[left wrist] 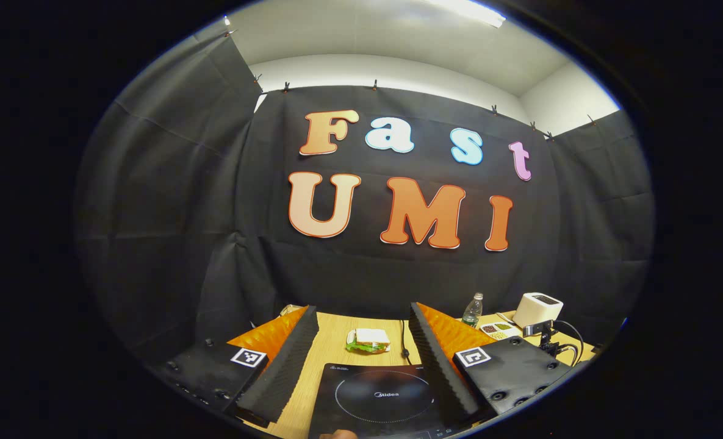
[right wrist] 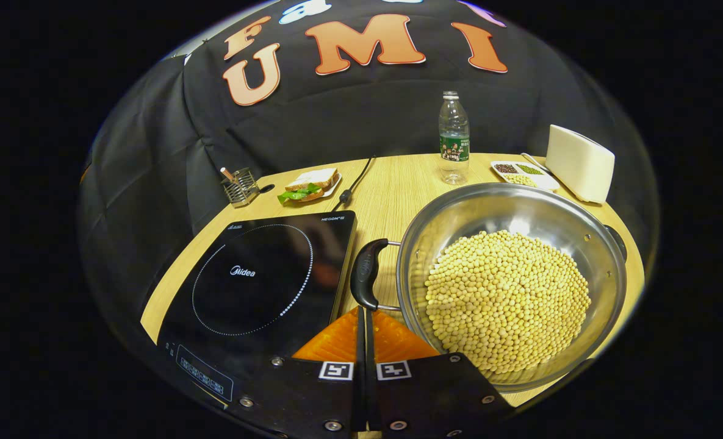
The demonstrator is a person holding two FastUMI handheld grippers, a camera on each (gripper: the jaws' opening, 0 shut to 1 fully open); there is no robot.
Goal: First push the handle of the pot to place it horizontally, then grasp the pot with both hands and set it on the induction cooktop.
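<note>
The pot (right wrist: 510, 286), full of pale beans (right wrist: 507, 299), sits on the table (right wrist: 392, 189) just right of the induction cooktop (right wrist: 257, 286). Its near handle (right wrist: 366, 274) lies beside the cooktop's edge. The right gripper (right wrist: 362, 317) has its fingers pressed together, tips right at that handle; whether they touch it is hard to tell. The left gripper (left wrist: 361, 341) hovers over the cooktop (left wrist: 379, 396), fingers spread wide and holding nothing. A sandwich (left wrist: 368, 340) and a bottle (right wrist: 454, 139) stand farther back.
</note>
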